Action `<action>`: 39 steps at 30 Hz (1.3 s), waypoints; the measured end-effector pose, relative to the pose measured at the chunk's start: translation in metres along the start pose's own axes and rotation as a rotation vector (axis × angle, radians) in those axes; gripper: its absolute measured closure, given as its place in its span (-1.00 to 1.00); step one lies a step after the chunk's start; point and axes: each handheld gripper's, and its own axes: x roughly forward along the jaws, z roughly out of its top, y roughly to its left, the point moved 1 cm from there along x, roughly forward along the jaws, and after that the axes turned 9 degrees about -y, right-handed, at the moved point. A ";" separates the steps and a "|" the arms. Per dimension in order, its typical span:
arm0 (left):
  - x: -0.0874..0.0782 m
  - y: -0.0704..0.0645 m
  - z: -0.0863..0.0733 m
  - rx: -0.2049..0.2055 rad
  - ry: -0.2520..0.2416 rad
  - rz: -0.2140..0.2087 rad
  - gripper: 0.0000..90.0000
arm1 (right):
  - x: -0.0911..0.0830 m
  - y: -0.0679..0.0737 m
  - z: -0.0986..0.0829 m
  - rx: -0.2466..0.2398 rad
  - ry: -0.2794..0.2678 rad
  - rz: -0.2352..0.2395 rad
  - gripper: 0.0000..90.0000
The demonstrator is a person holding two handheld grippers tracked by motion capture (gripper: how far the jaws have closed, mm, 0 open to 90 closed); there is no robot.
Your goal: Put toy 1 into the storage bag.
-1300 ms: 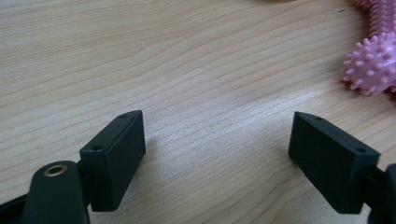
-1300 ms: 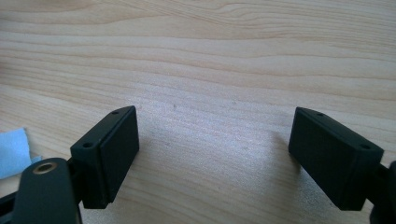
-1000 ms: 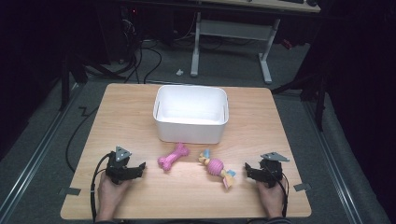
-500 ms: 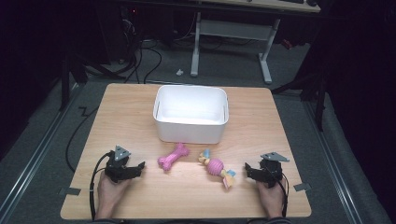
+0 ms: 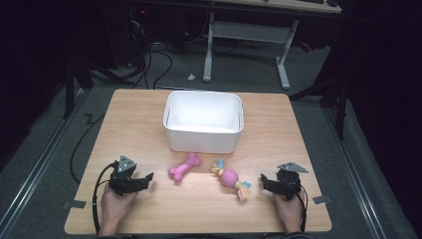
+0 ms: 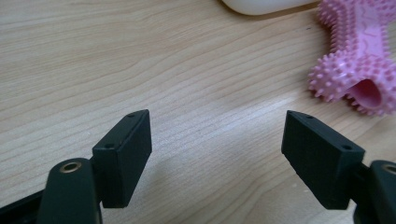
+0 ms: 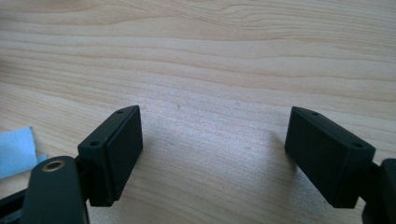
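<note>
A white plastic bin (image 5: 203, 121) stands at the table's middle back. In front of it lie a pink spiky bone toy (image 5: 184, 166) and a pink ball toy with yellow and blue rope ends (image 5: 230, 178). My left gripper (image 5: 145, 179) rests low at the front left, open, with bare wood between its jaws. In the left gripper view (image 6: 217, 154) the bone toy (image 6: 359, 65) lies ahead to the right. My right gripper (image 5: 264, 181) sits at the front right, open, just right of the ball toy. The right gripper view (image 7: 215, 156) shows a blue end (image 7: 16, 149) of that toy at left.
The wooden table (image 5: 129, 124) has free room on both sides of the bin. A desk frame (image 5: 246, 35) and cables stand on the dark floor beyond the far edge. Each gripper is held by a hand at the table's front edge.
</note>
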 end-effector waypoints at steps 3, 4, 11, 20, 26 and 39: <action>-0.004 -0.001 0.001 -0.006 -0.010 -0.007 -0.42 | 0.000 0.000 0.000 -0.003 -0.001 0.002 -0.57; -0.007 -0.002 0.002 0.001 -0.011 -0.009 -0.42 | 0.000 0.000 0.000 -0.002 -0.001 0.002 -0.57; -0.014 -0.007 0.008 -0.003 -0.013 -0.037 -0.41 | 0.000 0.000 0.000 -0.009 -0.003 0.006 -0.56; -0.018 -0.024 0.021 0.023 -0.007 -0.093 -0.41 | 0.000 0.001 0.000 -0.008 0.001 0.011 -0.55; -0.013 -0.038 0.033 0.049 -0.001 -0.129 -0.41 | 0.000 0.001 0.000 -0.017 -0.003 0.017 -0.55; 0.005 -0.061 0.061 0.118 0.053 -0.173 -0.39 | 0.000 0.002 0.000 -0.018 0.000 0.022 -0.55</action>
